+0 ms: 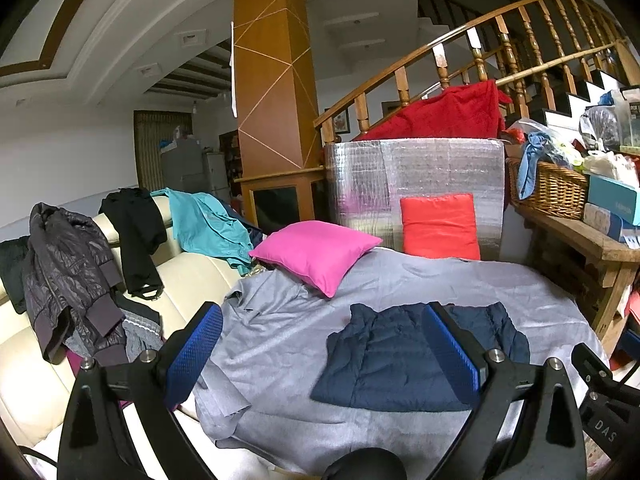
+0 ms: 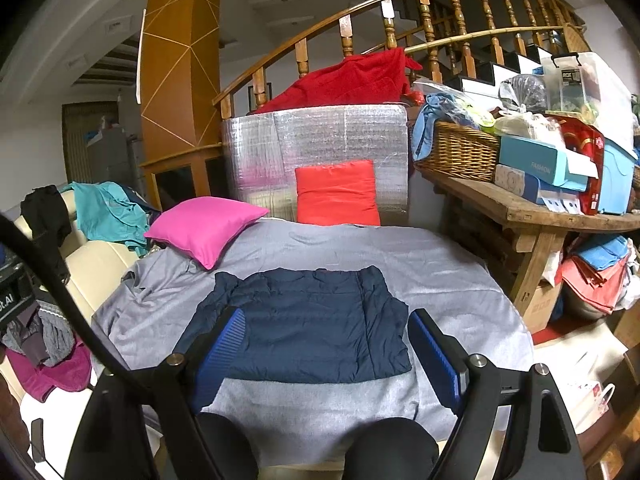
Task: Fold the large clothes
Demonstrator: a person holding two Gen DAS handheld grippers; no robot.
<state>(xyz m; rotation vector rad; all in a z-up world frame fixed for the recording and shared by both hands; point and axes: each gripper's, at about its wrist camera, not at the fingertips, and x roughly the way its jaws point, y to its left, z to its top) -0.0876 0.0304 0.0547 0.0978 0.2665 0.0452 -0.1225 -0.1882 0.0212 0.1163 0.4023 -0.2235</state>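
A: Start with the biggest thing. What covers the bed?

B: A grey sheet [image 2: 440, 280] spreads across the middle of both views. The cream sofa [image 1: 192, 276] at the left of the frame carries a heap of unfolded clothes: a dark puffer jacket [image 1: 68, 264], a black garment [image 1: 134, 232] and a teal shirt [image 1: 208, 220].

A: And the piece being folded?

B: The navy padded jacket [image 2: 312, 320] lies flat on the sheet, lower centre of the frame, already brought in to a compact, roughly square shape. It looks folded, or nearly so.

A: So what remains?

B: By my reading, one garment is done and the sofa pile is untouched, so most of the work lies ahead.

A: The tools?

B: The left gripper [image 1: 320, 356] and right gripper [image 2: 326, 354] both hover above the jacket, fingers spread wide, holding nothing.
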